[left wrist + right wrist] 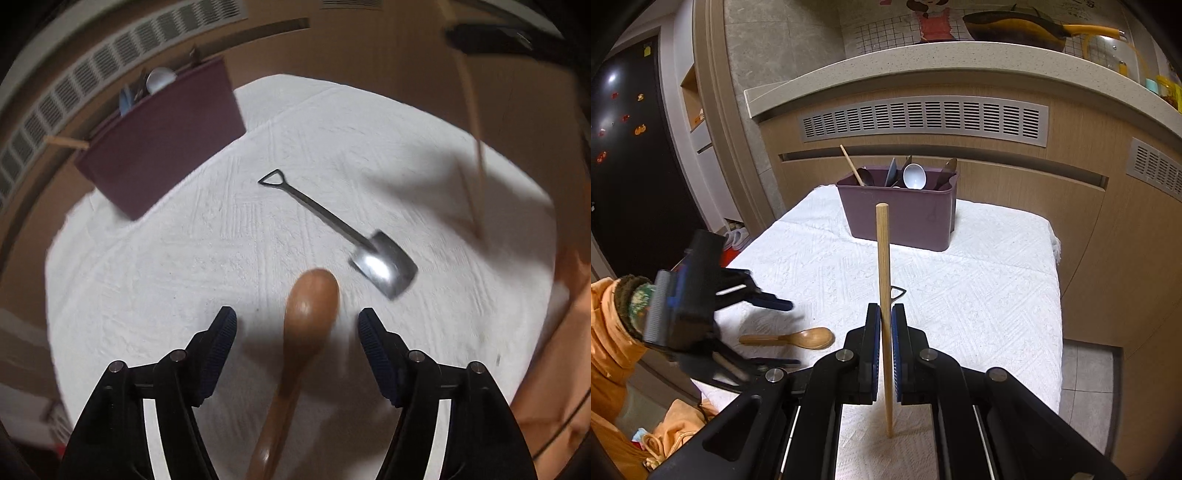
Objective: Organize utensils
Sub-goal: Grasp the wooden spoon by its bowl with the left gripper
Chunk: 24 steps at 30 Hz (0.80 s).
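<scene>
currently the right gripper is pinched on a single wooden chopstick, held upright, its lower tip just above or on the white cloth; which, i cannot tell. left gripper is spread, jaws standing either side of the wooden spoon but clear of it; the spoon lies flat on the cloth, bowl pointing far. just beyond it to the right lies the metal shovel-shaped spoon, handle loop toward the far left. maroon utensil bin sits at the far edge of the cloth, well apart from both grippers.

risks, as judged: the chopstick is thin and round, so it could pivot or slip between the pads when tilted toward the bin. left jaws closing off-centre could skid the spoon on the cloth. the bin looks crowded; an insertion could snag.

counts: loose on cloth, one wooden spoon, one metal spoon; one chopstick held; one bin, about five or six utensils in it, partly hidden.
</scene>
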Available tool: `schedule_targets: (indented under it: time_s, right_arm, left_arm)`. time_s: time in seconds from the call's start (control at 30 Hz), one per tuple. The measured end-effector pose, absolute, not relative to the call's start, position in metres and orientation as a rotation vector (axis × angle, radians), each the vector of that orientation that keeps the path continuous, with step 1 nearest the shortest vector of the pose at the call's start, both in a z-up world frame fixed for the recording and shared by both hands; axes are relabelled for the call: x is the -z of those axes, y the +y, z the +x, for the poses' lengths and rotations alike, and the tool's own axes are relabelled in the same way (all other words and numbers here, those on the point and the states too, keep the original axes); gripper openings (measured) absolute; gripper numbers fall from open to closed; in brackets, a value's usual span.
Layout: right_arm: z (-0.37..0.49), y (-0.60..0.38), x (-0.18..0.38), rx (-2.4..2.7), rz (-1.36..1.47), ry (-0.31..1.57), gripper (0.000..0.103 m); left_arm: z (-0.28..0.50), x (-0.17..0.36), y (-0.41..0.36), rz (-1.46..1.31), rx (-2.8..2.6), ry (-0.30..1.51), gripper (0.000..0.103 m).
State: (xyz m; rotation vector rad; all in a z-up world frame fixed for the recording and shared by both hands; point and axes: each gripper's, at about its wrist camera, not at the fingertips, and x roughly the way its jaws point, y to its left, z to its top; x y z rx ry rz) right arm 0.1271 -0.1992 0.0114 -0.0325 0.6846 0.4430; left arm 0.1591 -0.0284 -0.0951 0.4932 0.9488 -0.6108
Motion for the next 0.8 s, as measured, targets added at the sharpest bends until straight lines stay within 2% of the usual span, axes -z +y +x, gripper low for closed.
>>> schedule_targets:
  time_s: [0.03, 0.07, 0.17, 0.23, 0.3, 0.47, 0.8]
  right_arm:
    - [0.128, -0.2, -0.011, -0.443, -0.031, 0.686, 0.006]
    - [0.128, -0.2, -0.011, -0.444, -0.031, 0.688, 0.006]
    - [0.129, -0.202, -0.008, -0.445, -0.032, 0.698, 0.006]
    - [0.131, -0.202, -0.007, -0.444, -0.024, 0.704, 0.006]
    - [0.132, -0.203, -0.006, -0.442, -0.012, 0.705, 0.006]
    - [0.131, -0.198, -0.008, -0.445, -0.044, 0.69, 0.005]
    - [0.216, -0.182, 0.044, -0.386, -0.128, 0.872, 0.01]
  left_arm:
    - [0.165, 0.097, -0.028, 0.446, 0.614, 0.977, 0.047]
    - [0.17, 0.1, -0.028, 0.395, 0.623, 1.015, 0.044]
    - [0.174, 0.101, -0.029, 0.345, 0.611, 1.026, 0.043]
    - [0.175, 0.1, -0.026, 0.308, 0.561, 1.024, 0.033]
    - [0.172, 0.098, -0.024, 0.28, 0.523, 1.022, 0.033]
    - [0.147, 0.07, -0.019, 0.191, 0.463, 0.858, 0.033]
    - [0.138, 0.002, 0.024, 0.006, 0.337, 0.599, 0.032]
